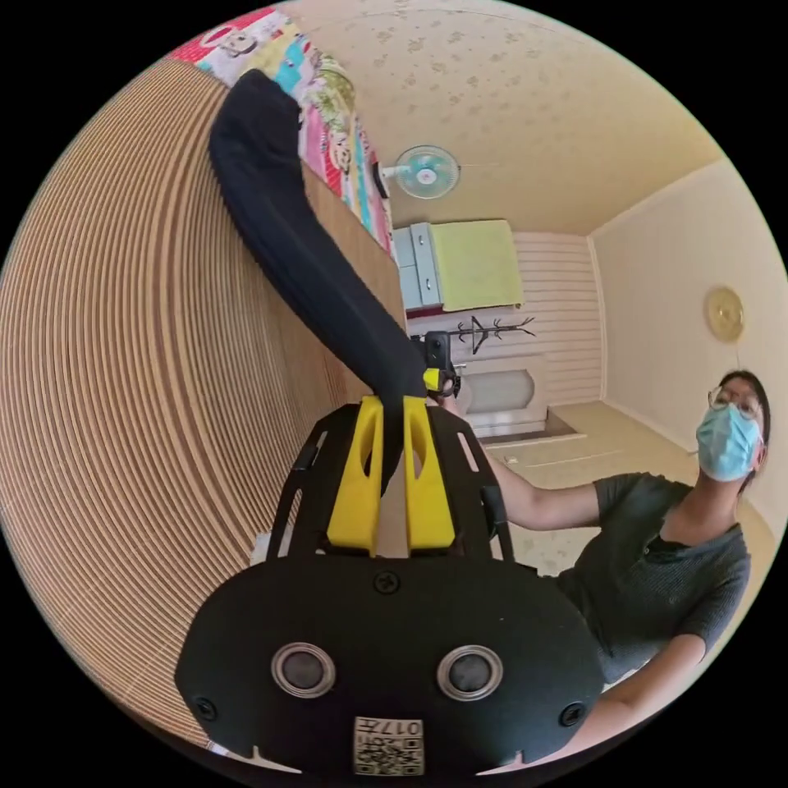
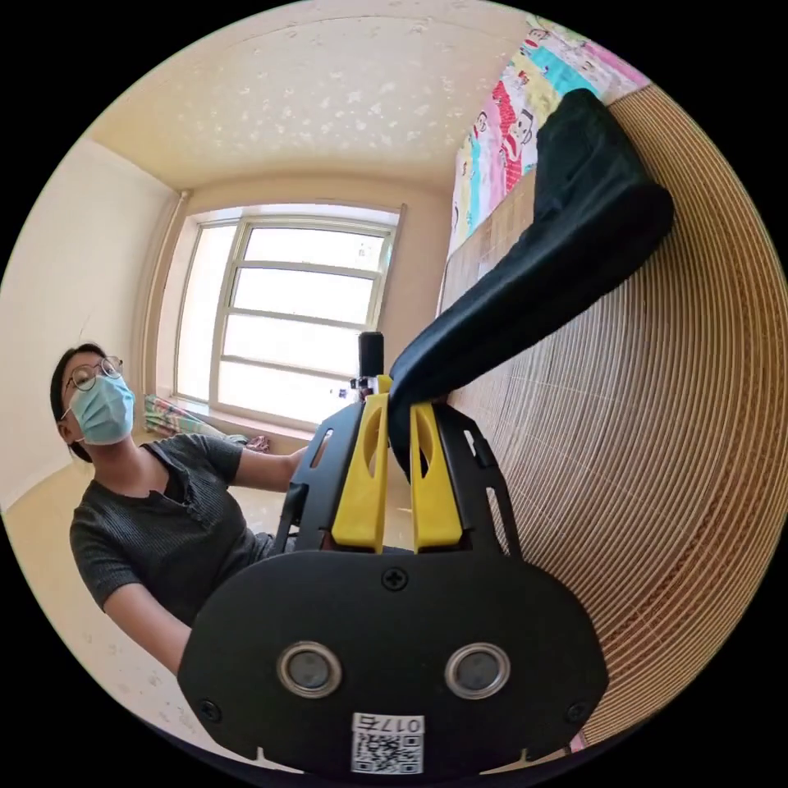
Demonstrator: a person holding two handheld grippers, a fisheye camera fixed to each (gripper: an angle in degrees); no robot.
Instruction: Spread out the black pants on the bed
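Both tools are clamped on the pants: the left tool (image 1: 392, 410) and right tool (image 2: 400, 394) each pinch an end, so the pants (image 1: 304, 246) are drawn taut toward 11 o'clock across the bed (image 1: 123, 369) for spreading.

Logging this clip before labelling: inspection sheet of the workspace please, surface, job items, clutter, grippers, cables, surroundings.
Surface: bed covered by a ribbed woven mat.
Job's things: black pants, bunched and stretched from the mat to both grippers, not yet spread.
Clutter: colourful printed cloth beyond the mat.
Grippers: left gripper and right gripper each clamp a pants edge.
Cables: nothing seen.
Surroundings: person close by, window, wall fan, coat rack.
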